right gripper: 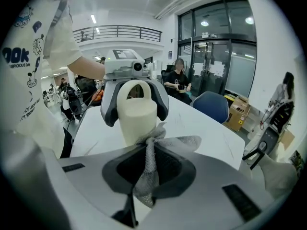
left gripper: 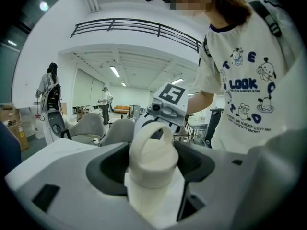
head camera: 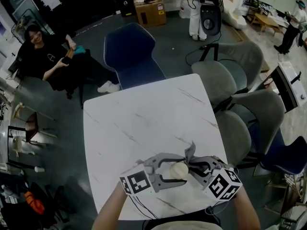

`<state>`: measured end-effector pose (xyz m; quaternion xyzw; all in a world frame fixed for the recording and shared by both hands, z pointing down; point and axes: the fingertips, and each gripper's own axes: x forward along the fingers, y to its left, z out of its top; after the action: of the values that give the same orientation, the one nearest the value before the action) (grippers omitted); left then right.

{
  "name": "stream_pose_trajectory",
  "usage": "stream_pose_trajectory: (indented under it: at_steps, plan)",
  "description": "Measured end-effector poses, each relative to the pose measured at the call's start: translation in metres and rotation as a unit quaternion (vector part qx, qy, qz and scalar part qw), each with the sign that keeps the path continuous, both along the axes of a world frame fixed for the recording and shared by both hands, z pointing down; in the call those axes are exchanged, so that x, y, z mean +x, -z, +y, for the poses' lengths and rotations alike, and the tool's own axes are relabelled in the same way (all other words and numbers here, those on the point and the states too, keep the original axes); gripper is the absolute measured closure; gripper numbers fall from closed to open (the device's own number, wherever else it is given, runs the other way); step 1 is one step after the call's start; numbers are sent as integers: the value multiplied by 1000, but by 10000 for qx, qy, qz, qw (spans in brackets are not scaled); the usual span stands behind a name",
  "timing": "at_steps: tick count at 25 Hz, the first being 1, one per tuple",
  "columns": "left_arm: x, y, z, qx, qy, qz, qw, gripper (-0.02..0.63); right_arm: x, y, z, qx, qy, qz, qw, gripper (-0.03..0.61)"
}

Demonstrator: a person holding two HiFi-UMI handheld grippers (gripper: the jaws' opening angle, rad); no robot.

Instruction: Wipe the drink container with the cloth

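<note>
white marbled table (head camera: 144, 123) fills the middle of the head view. near its lower edge the cream drink container (head camera: 178, 169) stands upright, clamped near its lid by the left gripper (head camera: 165, 170). the right gripper (head camera: 195, 164) is clenched on the grey cloth (head camera: 190, 152), which is bunched against the container's side. grey chairs (head camera: 225, 80) crowd the right edge, and a blue chair (head camera: 132, 51) stands at upper centre.

White marble table (head camera: 144, 123) — blue chair (head camera: 132, 51) at its far edge, grey chairs (head camera: 230, 73) along the right edge, seated person in black (head camera: 43, 59) off the far-left corner, cardboard box (head camera: 149, 7) further back.
</note>
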<state>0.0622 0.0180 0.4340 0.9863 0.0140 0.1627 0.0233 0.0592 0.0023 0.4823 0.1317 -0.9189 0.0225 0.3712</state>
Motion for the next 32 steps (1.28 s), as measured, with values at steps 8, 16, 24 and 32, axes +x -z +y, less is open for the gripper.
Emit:
stream_pose_trajectory:
  at_steps: [8, 16, 24, 32]
  plan:
    - [0, 2, 1, -6, -101, 10, 9999, 313, 0, -29, 2, -40, 81, 339, 9994, 528]
    - [0, 1, 1, -15, -113, 25, 9999, 313, -1, -57, 2, -219, 22, 504, 9985, 528]
    - [1, 2, 2, -16, -116, 22, 9999, 313, 0, -81, 3, -339, -44, 661, 9972, 528]
    - [4, 4, 0, -24, -119, 56, 9999, 313, 0, -95, 3, -321, -20, 830, 9960, 528]
